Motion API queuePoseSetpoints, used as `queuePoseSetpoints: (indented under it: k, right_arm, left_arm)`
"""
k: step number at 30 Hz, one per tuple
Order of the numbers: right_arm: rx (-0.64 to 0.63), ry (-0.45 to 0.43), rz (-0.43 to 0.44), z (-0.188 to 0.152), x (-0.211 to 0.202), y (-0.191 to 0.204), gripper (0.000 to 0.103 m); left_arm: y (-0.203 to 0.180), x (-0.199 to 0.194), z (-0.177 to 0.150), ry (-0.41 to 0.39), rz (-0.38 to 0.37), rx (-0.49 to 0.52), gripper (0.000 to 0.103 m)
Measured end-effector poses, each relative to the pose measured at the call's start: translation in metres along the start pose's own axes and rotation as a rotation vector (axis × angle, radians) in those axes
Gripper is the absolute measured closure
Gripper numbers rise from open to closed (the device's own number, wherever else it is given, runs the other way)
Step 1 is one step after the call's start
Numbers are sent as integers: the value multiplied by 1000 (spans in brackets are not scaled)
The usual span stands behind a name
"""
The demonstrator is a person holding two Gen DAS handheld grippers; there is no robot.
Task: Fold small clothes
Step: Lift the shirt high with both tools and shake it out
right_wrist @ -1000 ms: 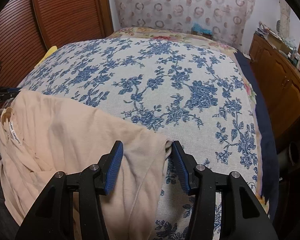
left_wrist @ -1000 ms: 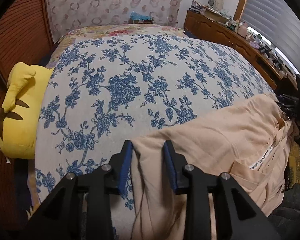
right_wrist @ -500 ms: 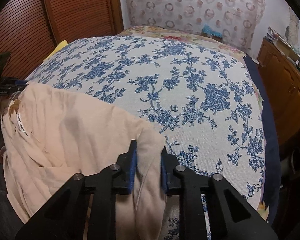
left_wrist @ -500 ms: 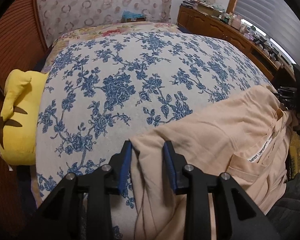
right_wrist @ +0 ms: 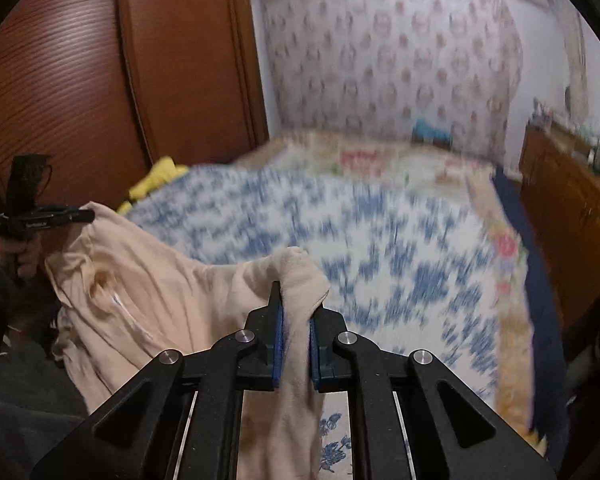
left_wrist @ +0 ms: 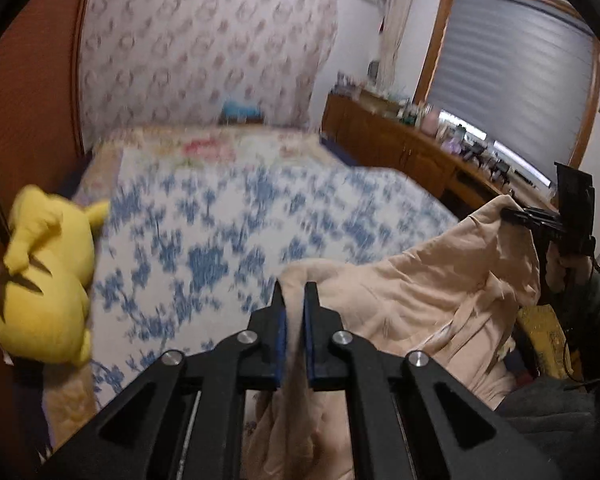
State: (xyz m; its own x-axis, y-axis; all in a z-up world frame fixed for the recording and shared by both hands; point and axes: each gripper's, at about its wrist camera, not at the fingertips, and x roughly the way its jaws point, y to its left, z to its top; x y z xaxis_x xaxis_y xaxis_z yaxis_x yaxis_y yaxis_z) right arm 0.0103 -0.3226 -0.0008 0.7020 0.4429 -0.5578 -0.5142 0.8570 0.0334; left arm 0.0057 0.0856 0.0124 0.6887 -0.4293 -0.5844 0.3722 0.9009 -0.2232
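Looking along the left gripper (left_wrist: 295,300), its jaws have just been closing and now pinch a corner of the peach garment (left_wrist: 412,280), a fold of cloth squeezed flat between the blue pads. The garment hangs from that pinch and stretches away to the right, where the right gripper (left_wrist: 508,213) holds its other corner above the near edge of the bed (left_wrist: 228,216). Between the two corners the top edge sags slightly, so its long axis runs side to side across the foot of the bed, with the rest of the cloth drooping down toward the person's lap. A yellow plush toy (left_wrist: 40,280) lies at the left side of the bed, well apart from the garment.

From the right wrist view, the right gripper (right_wrist: 296,300) has also just been closing its jaws and grips a bunched corner that spills over the tips. The garment (right_wrist: 152,292) runs off to the left to the left gripper (right_wrist: 84,214), held in the person's hand (right_wrist: 18,254).

The cloth looks thin, light and limp; it wrinkles readily and will likely swing and bunch when moved. Corners or hems seem the best places to take hold, as both grips do now, keeping the edge taut so it can be laid flat on the bedspread for folding.
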Motion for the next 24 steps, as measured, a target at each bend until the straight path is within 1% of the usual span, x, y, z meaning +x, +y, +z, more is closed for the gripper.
queuePoseSetpoints:
  k: [3, 4, 6, 7, 9, 12, 13, 16, 18, 19, 20, 21, 24]
  right_arm:
    - [-21, -70, -10, 26, -30, 6, 96]
    - [-25, -87, -11, 31, -37, 7, 96]
    - [-37, -142, -6, 50, -61, 12, 96]
    - [-44, -165, -9, 57, -71, 14, 96]
    - [-72, -234, -14, 78, -97, 22, 96]
    - [-115, -311, -24, 107, -129, 34, 96]
    - [-135, -339, -29, 118, -141, 39, 96]
    - [-162, -402, -36, 143, -174, 49, 96]
    - [-183, -452, -47, 161, -202, 59, 96]
    - [-191, -467, -48, 166, -212, 61, 96]
    - [-206, -486, -56, 172, -224, 64, 96]
    - [-221, -506, -84, 180, -237, 68, 96]
    - [-221, -548, -112, 200, -265, 69, 96]
  left_arm:
    - [-9, -24, 19, -71, -14, 14, 100]
    - [-14, -39, 29, -116, -12, 23, 100]
    - [-19, -60, 43, -177, -12, 30, 100]
    - [-24, -77, 53, -226, -13, 42, 100]
    - [-30, -100, 69, -300, -6, 60, 100]
    - [-36, -128, 94, -382, -4, 82, 100]
    - [-38, -143, 105, -424, 3, 90, 100]
    - [-45, -175, 126, -499, -2, 116, 100]
    - [-52, -200, 139, -550, 14, 143, 100]
    - [-56, -216, 146, -583, 19, 159, 100]
    - [-60, -226, 151, -601, 24, 174, 100]
    - [-62, -234, 154, -618, 29, 185, 100]
    - [-64, -258, 172, -666, 52, 211, 100]
